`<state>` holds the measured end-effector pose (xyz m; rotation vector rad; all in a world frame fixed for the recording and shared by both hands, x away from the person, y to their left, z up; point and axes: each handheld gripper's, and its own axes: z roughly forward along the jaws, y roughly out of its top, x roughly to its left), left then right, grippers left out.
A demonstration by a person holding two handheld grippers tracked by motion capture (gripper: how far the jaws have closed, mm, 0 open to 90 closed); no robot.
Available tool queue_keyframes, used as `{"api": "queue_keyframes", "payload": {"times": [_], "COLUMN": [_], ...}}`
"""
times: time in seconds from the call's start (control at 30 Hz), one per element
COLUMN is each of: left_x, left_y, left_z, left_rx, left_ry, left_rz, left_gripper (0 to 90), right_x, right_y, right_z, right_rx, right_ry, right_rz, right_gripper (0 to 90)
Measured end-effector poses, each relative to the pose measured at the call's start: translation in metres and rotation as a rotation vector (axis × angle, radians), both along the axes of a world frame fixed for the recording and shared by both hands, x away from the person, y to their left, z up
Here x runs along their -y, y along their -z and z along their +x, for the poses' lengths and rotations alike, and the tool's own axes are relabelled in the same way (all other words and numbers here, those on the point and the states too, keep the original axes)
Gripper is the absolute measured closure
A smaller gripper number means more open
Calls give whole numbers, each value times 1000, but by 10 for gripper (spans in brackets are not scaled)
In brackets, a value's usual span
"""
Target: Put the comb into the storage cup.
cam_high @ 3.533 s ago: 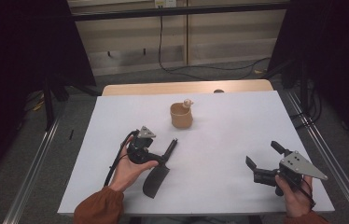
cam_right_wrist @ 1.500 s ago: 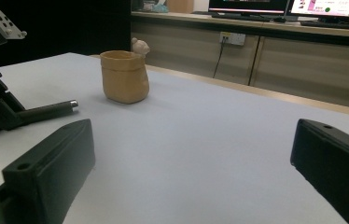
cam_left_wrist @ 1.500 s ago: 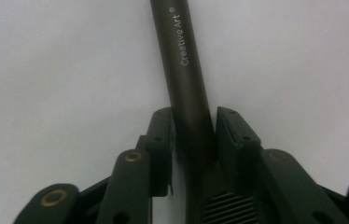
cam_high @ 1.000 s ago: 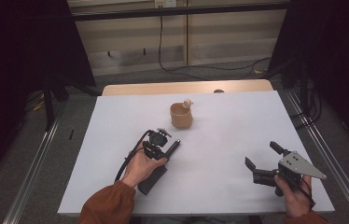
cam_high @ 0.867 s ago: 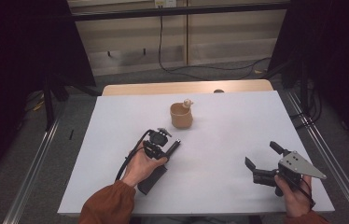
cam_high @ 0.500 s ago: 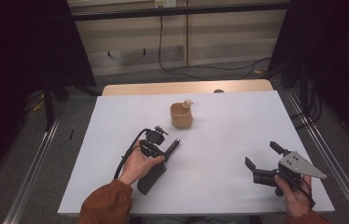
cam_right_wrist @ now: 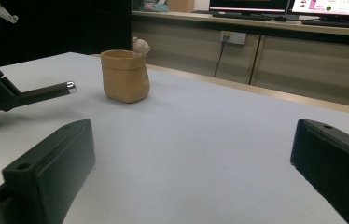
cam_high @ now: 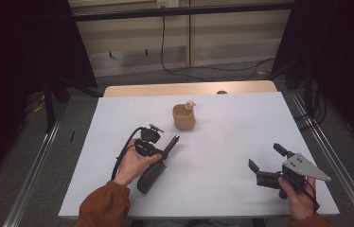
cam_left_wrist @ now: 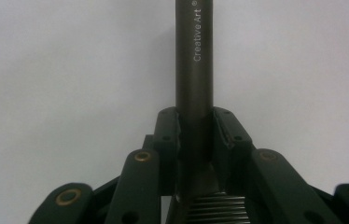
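Pen (cam_left_wrist: 194, 60) clamped between left gripper (cam_high: 158, 158) jaws, tip pointing toward tan cup (cam_high: 184, 117) mid-table; left gripper view reads "Creative Art" on barrel, which high view can't resolve. Right gripper (cam_high: 267, 163) jaws wide apart, holding nothing, low over white table (cam_high: 241, 123) near right edge.

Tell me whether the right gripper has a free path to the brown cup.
Probably yes: the right gripper is open, and bare table lies between it and the brown cup; the brush-holding left gripper sits aside.
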<state>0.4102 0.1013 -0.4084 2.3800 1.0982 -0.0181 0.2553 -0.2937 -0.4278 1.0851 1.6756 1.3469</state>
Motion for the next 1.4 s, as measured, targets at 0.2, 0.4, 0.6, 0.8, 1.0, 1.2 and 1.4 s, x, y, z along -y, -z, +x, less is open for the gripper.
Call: {"api": "queue_keyframes", "payload": {"times": [0.2,0.4,0.6,0.8,1.0,1.2,1.4], "left_x": [-7,-11,-11,-13,-14,-13,-10], "left_y": [-6,-16,-22,-28,-36,-43,-47], "left_z": [1,-1,-4,-7,-11,-16,-21], "left_rx": [13,51,84,133,178,200,213], "left_ry": [-16,6,33,29,60,97,123], "left_rz": [-29,-55,-77,-101,-126,-165,-190], "left_gripper": [730,730,730,730,730,730,731], "right_x": [0,0,0,1,1,1,1], "right_y": [0,0,0,0,-1,-1,-1], "right_z": [0,0,0,1,0,0,0], "right_rx": [1,2,0,-16,-9,-14,-14], "right_ry": [-1,0,-1,-2,-36,-44,-52], "right_rz": [2,2,0,7,-6,-7,-1], "right_gripper": [0,0,0,0,0,0,0]}}
